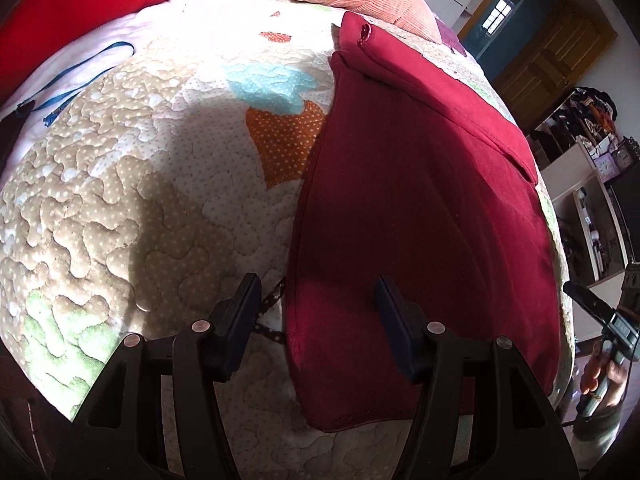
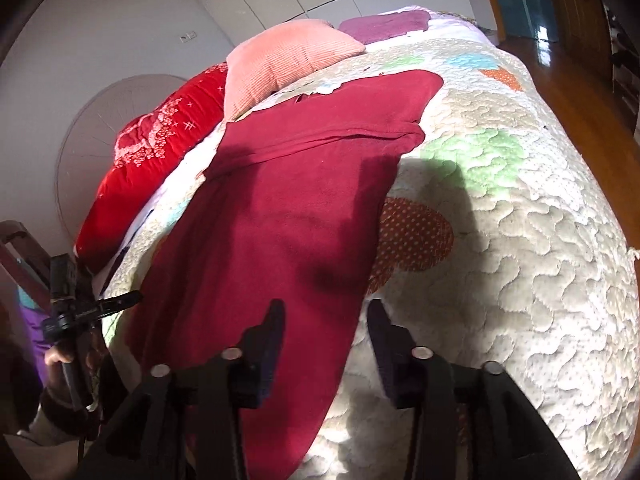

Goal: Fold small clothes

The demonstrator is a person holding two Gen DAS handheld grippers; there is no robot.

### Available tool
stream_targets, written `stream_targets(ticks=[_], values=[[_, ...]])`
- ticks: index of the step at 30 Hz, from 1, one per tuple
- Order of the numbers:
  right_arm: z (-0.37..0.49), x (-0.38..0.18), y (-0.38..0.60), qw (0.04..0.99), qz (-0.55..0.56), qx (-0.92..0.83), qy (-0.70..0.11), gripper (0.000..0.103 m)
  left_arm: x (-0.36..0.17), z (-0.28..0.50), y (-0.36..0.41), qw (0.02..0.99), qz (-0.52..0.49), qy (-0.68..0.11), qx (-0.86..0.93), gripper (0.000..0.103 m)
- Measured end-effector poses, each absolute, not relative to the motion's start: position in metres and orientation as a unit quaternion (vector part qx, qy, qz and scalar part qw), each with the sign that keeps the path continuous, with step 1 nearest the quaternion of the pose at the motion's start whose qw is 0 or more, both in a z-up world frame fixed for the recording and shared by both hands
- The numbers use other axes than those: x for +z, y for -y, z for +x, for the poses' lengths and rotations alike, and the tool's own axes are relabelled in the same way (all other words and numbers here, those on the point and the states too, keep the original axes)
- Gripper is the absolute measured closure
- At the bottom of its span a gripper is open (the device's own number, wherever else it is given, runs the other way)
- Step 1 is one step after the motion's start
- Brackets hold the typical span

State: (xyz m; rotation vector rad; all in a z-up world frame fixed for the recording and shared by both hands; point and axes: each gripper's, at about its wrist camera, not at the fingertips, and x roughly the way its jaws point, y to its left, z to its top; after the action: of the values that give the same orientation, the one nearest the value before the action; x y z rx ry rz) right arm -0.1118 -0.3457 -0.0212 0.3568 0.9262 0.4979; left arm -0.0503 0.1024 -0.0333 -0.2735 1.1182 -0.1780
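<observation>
A dark red garment lies flat on the quilted bedspread, with a folded band across its far end. My left gripper hovers open over its near left edge, one finger above the cloth and the other above the quilt, with nothing pinched. In the right wrist view the same garment runs away from me. My right gripper stands open over its near right edge and grips nothing. Each gripper shows small in the other's view, held by a hand: the right gripper and the left gripper.
A red embroidered cushion and a pink pillow lie at the head of the bed, with a purple cloth beyond. A blue strap lies on the quilt. Shelves and a wooden floor flank the bed.
</observation>
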Motion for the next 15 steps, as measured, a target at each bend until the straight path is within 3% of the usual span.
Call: stream_targets(ticks=[4, 9, 11, 13, 14, 15], values=[[-0.140, -0.038, 0.342, 0.822, 0.189, 0.262, -0.469, 0.049, -0.036, -0.060, -0.099, 0.835, -0.124, -0.529, -0.092, 0.032], [-0.161, -0.061, 0.328, 0.812, 0.225, 0.277, -0.461, 0.048, -0.039, -0.060, -0.095, 0.834, -0.115, -0.532, -0.087, 0.030], [-0.163, -0.061, 0.319, 0.817, 0.227, 0.278, -0.452, 0.050, -0.041, -0.057, -0.098, 0.832, -0.128, -0.532, -0.089, 0.025], [-0.164, -0.057, 0.307, 0.824, 0.196, 0.283, -0.450, 0.071, -0.041, -0.057, -0.097, 0.832, -0.133, -0.532, -0.083, 0.025], [-0.164, -0.052, 0.302, 0.832, 0.176, 0.282, -0.444, 0.089, -0.041, -0.057, -0.096, 0.832, -0.131, -0.533, -0.082, 0.025], [-0.166, -0.046, 0.302, 0.839, 0.164, 0.280, -0.437, 0.093, -0.041, -0.057, -0.096, 0.832, -0.127, -0.535, -0.082, 0.025]])
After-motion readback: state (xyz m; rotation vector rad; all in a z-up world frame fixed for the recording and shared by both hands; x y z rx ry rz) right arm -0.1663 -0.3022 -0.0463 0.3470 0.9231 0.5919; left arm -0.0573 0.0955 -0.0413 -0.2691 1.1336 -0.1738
